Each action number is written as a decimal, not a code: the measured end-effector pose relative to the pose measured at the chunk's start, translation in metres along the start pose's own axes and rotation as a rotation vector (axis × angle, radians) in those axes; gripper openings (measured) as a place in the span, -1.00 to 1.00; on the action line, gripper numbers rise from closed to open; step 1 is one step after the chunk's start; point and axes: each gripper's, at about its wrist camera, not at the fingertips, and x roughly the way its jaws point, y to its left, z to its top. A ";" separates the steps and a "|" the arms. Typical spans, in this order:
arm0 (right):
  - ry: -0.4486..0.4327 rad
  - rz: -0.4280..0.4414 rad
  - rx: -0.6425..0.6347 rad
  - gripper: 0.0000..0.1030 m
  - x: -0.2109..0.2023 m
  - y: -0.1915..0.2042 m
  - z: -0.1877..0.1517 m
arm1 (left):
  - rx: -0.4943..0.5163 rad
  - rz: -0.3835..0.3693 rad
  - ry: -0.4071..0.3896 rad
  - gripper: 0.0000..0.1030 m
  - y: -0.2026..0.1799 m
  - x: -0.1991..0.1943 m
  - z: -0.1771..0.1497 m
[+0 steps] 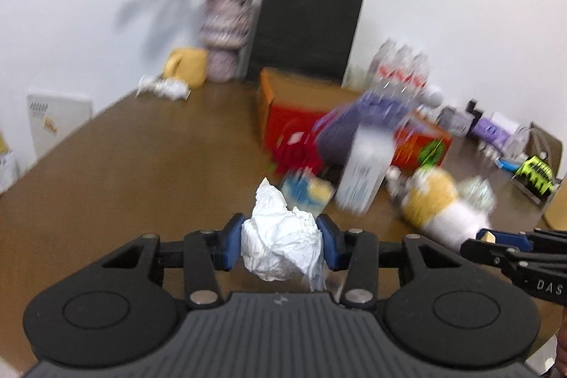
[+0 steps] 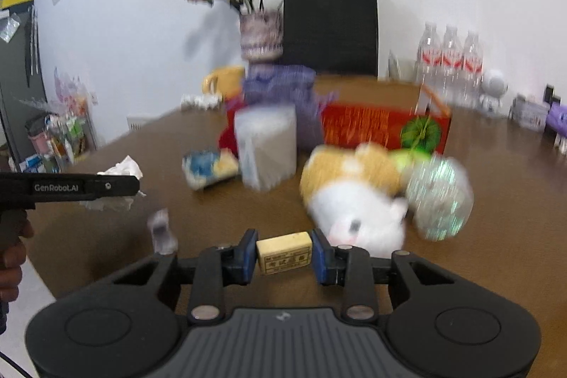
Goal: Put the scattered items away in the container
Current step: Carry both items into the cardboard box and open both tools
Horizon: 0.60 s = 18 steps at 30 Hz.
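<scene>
Gripping crumpled tissue (image 1: 281, 241) between left tongs (image 1: 282, 242), eraser (image 2: 284, 250) between right tongs (image 2: 284, 252)

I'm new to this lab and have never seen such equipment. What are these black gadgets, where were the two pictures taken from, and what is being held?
These are two hand-held grippers, worked by a person, with no robot arm. Each picture comes from a fisheye camera on one gripper, looking along its fingers. The left gripper clamps a crumpled white tissue; the right gripper clamps a small cream rectangular eraser. On the brown wooden table lie a yellow-and-white plush toy, a white box and an open red-and-orange cardboard box.
</scene>
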 end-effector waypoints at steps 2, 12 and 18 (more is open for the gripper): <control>-0.044 0.004 0.005 -0.41 -0.002 -0.009 0.018 | 0.000 -0.040 -0.025 -0.13 -0.003 0.005 0.019; -0.188 -0.080 0.015 -0.41 0.044 -0.075 0.118 | -0.032 -0.153 -0.035 -0.11 -0.016 0.088 0.120; -0.143 -0.113 0.056 -0.40 0.121 -0.118 0.160 | -0.042 -0.150 0.073 -0.11 -0.025 0.173 0.155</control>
